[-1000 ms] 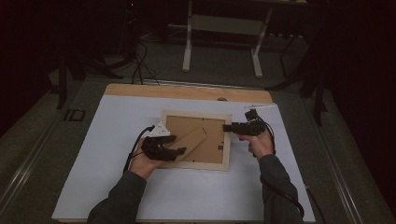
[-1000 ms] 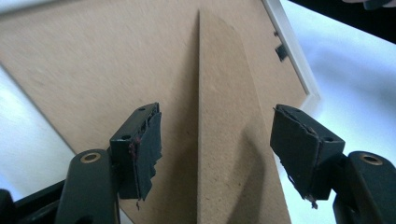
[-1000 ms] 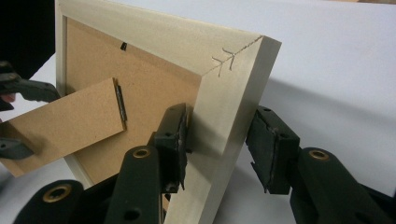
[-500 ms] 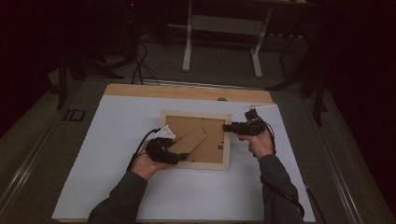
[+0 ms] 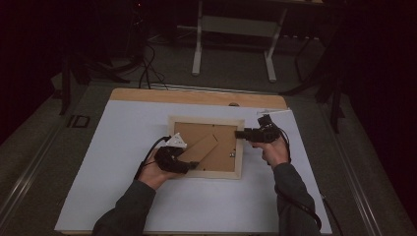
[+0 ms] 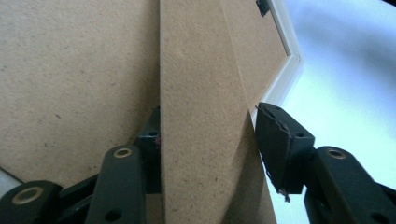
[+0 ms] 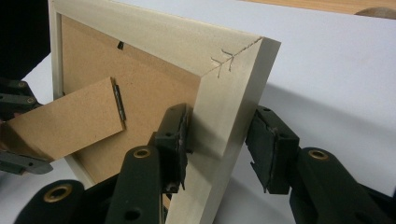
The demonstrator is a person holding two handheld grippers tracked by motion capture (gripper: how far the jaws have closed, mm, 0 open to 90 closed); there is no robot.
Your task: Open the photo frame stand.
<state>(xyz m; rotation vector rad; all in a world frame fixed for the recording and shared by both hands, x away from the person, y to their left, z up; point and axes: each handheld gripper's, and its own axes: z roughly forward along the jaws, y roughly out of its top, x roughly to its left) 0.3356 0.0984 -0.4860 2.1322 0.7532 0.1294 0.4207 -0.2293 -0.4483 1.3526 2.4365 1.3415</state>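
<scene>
A pale wooden picture frame (image 5: pixel 205 122) lies face down on the white mat, brown backing up. Its fibreboard stand (image 5: pixel 201 147) is hinged out from the backing. My left gripper (image 5: pixel 189 164) reaches in from the frame's lower left. Its jaws have just been closing, and the stand (image 6: pixel 201 116) now sits between them with a pad against each edge. My right gripper (image 5: pixel 238 133) holds the frame's right rail near the far corner. One pad is inside the rail (image 7: pixel 224 116) and one outside it, around my right gripper's midpoint (image 7: pixel 217 140). The right gripper view also shows the stand (image 7: pixel 65 121).
The white mat (image 5: pixel 123 147) covers most of the table, with a wooden strip (image 5: pixel 196 96) bare along the far edge. A small white slip (image 5: pixel 273 112) lies beyond the right hand. Past the table stand a metal leg frame (image 5: pixel 236 29) and floor cables (image 5: pixel 147 64).
The left gripper's jaws have drawn in around the stand. Both hands and the frame have stayed where they were.
</scene>
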